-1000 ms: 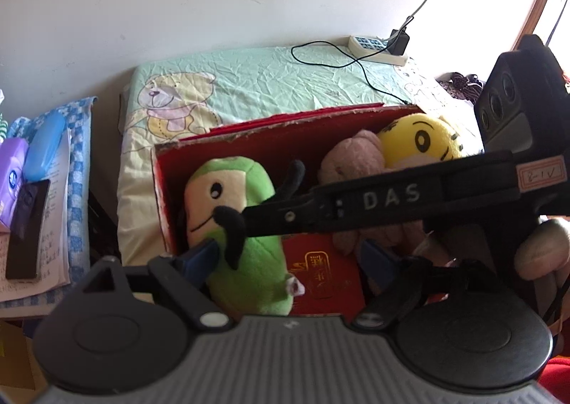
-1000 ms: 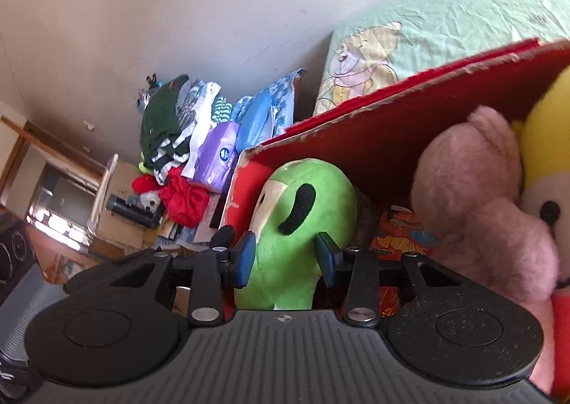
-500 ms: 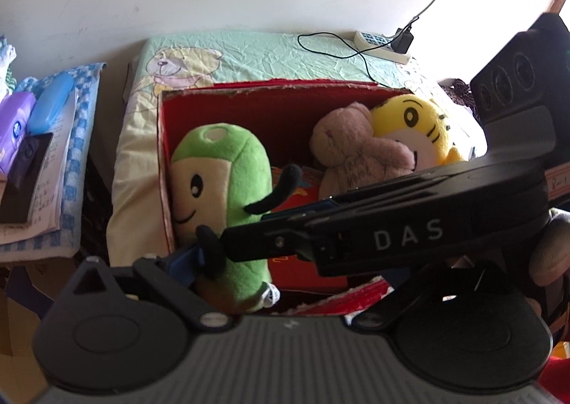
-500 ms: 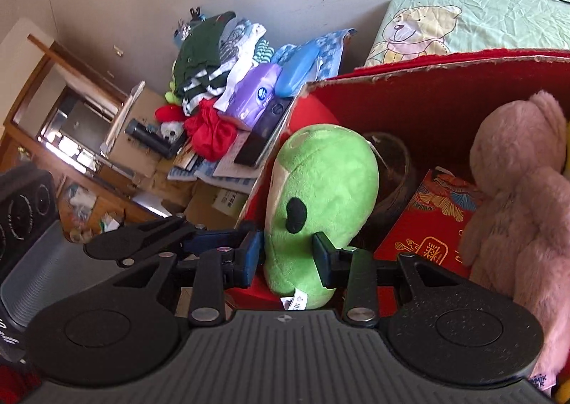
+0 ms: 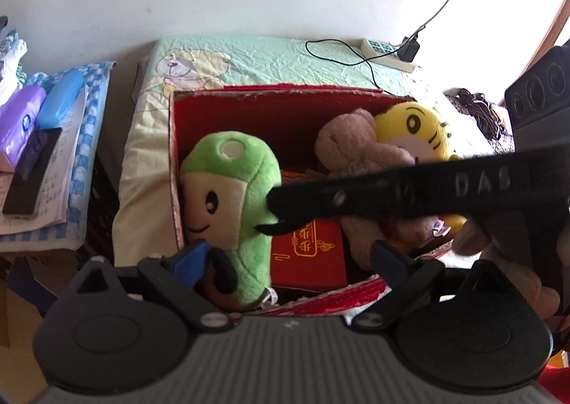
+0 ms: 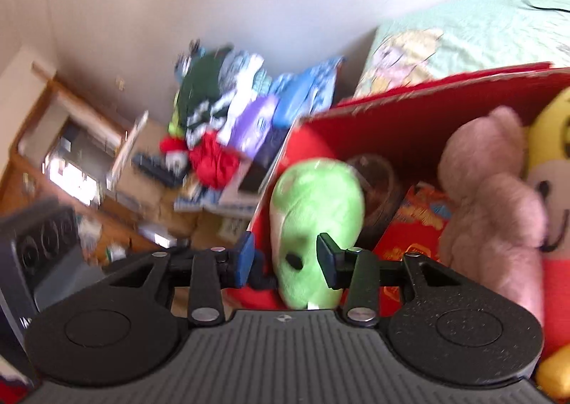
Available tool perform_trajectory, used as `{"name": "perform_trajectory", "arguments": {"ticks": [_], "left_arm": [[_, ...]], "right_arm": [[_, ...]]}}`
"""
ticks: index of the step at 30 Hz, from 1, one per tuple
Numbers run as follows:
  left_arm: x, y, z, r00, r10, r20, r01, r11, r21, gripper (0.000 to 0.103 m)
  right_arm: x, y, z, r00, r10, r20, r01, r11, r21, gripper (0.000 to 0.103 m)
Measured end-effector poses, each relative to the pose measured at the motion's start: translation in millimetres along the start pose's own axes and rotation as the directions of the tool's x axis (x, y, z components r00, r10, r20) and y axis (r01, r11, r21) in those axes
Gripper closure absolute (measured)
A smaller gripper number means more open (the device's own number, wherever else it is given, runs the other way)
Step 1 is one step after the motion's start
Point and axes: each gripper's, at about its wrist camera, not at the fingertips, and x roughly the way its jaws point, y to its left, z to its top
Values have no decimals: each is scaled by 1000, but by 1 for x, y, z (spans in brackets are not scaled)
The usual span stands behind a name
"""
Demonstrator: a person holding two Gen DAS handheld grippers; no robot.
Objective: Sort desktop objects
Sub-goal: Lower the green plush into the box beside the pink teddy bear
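The green plush toy (image 6: 313, 226) stands upright at the left end of the red box (image 5: 270, 112), its long axis rising up and away between the pads of the right gripper (image 6: 285, 259), whose jaws sit parted on either side of its lower body; whether the pads press the fabric I cannot tell through the blur. The right gripper is plainly the nearer one, reaching in level from the toy's right flank. The left gripper (image 5: 288, 259) hangs above the box's near edge with its fingers spread wide and empty, the toy just inside its left pad.
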Motion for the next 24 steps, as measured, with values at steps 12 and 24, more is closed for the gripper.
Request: {"name": "perform_trajectory", "arguments": {"ticks": [12,24], "left_arm": [[15,-7,7,994,107,7,-107,994,-15,13],[20,-11,14,986,167,-2,-167,986,-27,12]], "right_arm": [[30,-30,9,999,25,22,-29,974,226,72],[14,-36,12,997,51,57,-63,973,224,68]]}}
